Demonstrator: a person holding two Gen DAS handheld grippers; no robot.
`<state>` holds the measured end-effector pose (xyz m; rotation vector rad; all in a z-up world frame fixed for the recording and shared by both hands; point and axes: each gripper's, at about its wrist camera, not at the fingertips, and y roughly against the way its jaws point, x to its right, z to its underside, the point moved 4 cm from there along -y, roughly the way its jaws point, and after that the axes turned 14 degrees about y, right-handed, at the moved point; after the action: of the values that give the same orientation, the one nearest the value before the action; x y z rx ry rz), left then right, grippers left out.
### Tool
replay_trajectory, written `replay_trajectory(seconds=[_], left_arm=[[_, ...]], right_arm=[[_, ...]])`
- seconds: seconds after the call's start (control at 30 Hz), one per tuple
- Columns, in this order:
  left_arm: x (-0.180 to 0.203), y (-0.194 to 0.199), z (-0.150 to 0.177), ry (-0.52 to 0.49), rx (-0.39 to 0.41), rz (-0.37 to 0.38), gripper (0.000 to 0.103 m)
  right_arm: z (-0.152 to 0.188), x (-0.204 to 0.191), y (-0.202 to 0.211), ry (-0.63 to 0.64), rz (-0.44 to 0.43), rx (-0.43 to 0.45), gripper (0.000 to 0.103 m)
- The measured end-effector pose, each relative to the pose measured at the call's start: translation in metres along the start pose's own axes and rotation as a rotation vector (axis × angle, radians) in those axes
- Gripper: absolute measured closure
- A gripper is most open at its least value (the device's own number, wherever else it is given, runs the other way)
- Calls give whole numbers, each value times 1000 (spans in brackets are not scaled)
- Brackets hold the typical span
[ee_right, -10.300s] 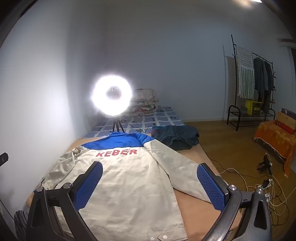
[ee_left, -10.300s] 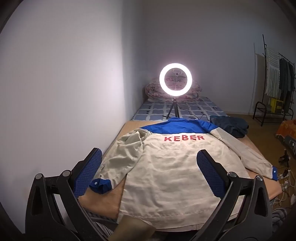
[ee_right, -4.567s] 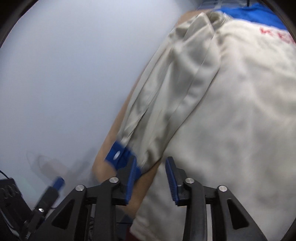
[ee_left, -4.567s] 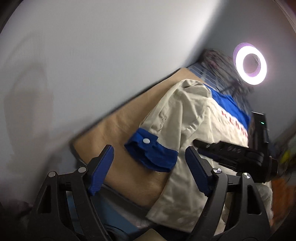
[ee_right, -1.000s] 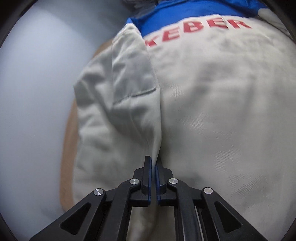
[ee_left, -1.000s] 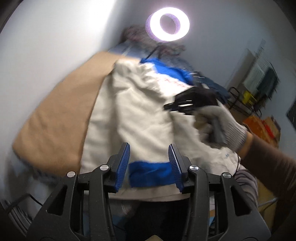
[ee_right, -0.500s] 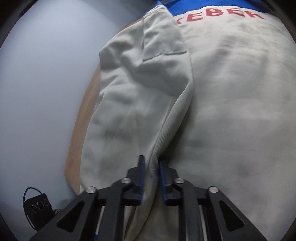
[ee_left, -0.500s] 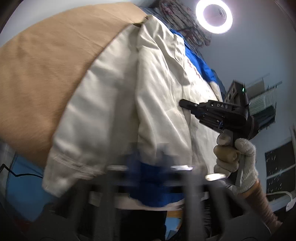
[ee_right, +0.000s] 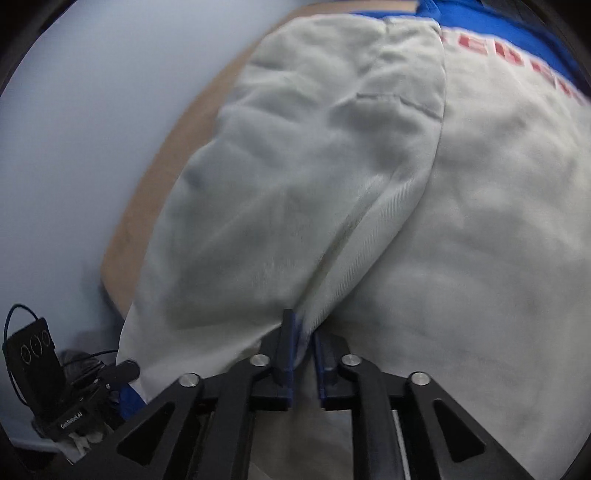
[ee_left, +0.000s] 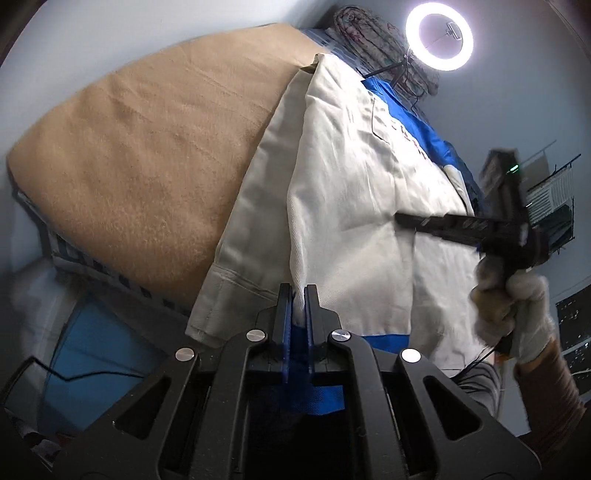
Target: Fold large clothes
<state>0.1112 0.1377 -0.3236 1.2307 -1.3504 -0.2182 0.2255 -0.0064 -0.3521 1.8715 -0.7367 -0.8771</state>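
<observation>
A beige jacket (ee_left: pixel 343 192) with a blue yoke and red lettering lies back-up on the bed. Its left sleeve (ee_right: pixel 295 192) is folded inward over the back. My left gripper (ee_left: pixel 297 291) is shut on the sleeve's blue cuff (ee_left: pixel 388 341) at the jacket's hem; it also shows at the lower left of the right wrist view (ee_right: pixel 125 369). My right gripper (ee_right: pixel 303 332) sits further up the sleeve. Its jaws are opening, and a fold of beige cloth lies loosely between the pads. A gloved hand (ee_left: pixel 517 306) holds that gripper (ee_left: pixel 402 218) over the jacket.
A tan blanket (ee_left: pixel 129 147) covers the bed left of the jacket, up to the pale wall (ee_right: pixel 74 129). A lit ring light (ee_left: pixel 439 38) and piled bedding (ee_left: pixel 369 29) stand at the far end. A clothes rack (ee_left: pixel 550 199) is at the right. A black box with a cable (ee_right: pixel 29 354) sits low left.
My left gripper has closed on the blue cuff and sunk toward the hem. My right gripper, shut on the sleeve fold a second ago, has shifted sideways and its jaws have parted.
</observation>
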Motion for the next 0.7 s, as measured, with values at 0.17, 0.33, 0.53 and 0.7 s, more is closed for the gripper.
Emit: replay_trajectory(seconds=[0.17, 0.33, 0.53, 0.7], left_arm=[[9, 5, -1, -48, 13, -5, 99], [7, 23, -7, -38, 74, -9, 99], [-2, 6, -3, -42, 33, -21, 99], [3, -2, -2, -64, 18, -20, 99]], right_arm=[[-31, 1, 52, 64, 71, 160, 75], [-97, 5, 75, 145, 163, 286, 72], [-194, 26, 37, 108, 177, 241, 72], [-258, 24, -11, 165, 280, 169, 54]])
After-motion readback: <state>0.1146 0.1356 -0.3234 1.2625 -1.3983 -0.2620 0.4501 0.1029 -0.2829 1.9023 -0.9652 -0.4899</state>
